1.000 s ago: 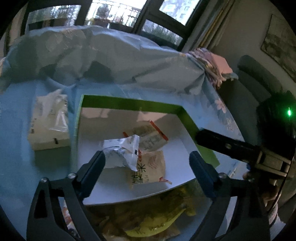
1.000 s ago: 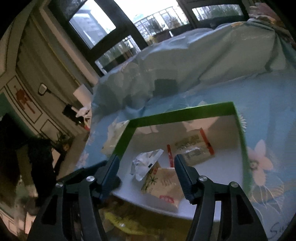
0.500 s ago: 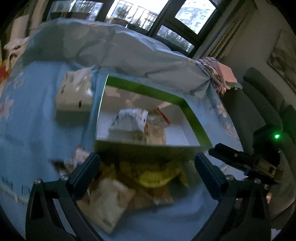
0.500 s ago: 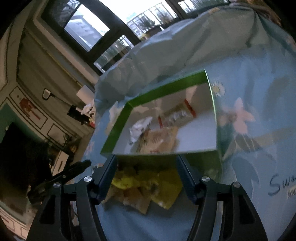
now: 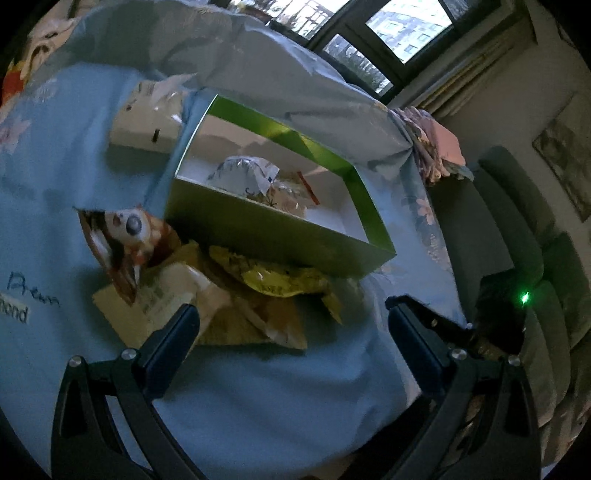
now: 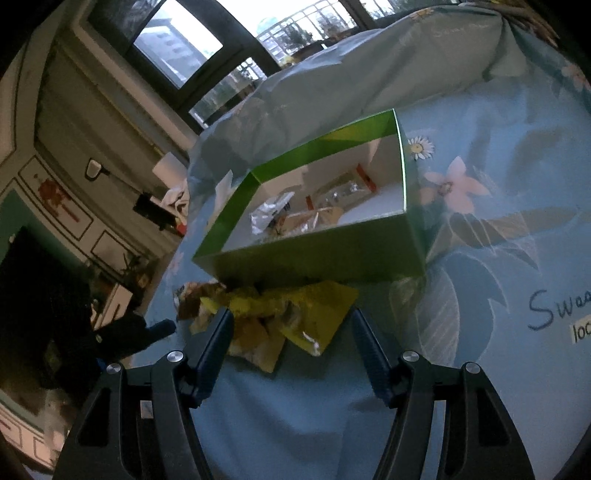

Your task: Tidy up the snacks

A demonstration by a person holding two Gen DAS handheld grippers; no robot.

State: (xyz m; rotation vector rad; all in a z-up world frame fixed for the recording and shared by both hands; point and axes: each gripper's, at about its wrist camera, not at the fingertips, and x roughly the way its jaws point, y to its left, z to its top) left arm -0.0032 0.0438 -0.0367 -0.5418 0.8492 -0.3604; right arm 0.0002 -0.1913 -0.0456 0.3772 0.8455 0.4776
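A light blue bedsheet (image 5: 55,206) with printed flowers and handwriting-style lettering covers the bed; a rumpled pale blue duvet (image 5: 258,66) is heaped along the far side, under dark-framed windows (image 5: 388,22) showing buildings in dim daylight. On the sheet stands an open green box (image 5: 280,236) with a white inside; it holds a silvery-white packet (image 5: 243,171) and a few flat snack packs with red edges, lying loosely on its floor. Against the box's near wall lies a loose pile of snack packets (image 5: 221,295) — a yellow bag (image 5: 277,280) touching the wall, tan and beige packs in front of it.

The left wrist view alone shows a brown packet with a cartoon face (image 5: 125,236) at the pile's left end, a cream tissue pack (image 5: 147,118) beside the box's far left corner, a grey-green armchair (image 5: 517,229) with a framed picture on the wall behind it, and the right gripper (image 5: 424,314) coming in from the right with a green light glowing above it. The right wrist view alone shows a cabinet wall with panelled doors (image 6: 55,206) and a cluttered dark corner, a daisy and a pink flower printed beside the box, and the tip of the left gripper (image 6: 159,328) low at left.

The left gripper's jaws stand wide and empty, short of the pile; the right gripper's (image 6: 291,332) jaws are partly open with nothing between them, their tips framing the yellow bag's near edge.
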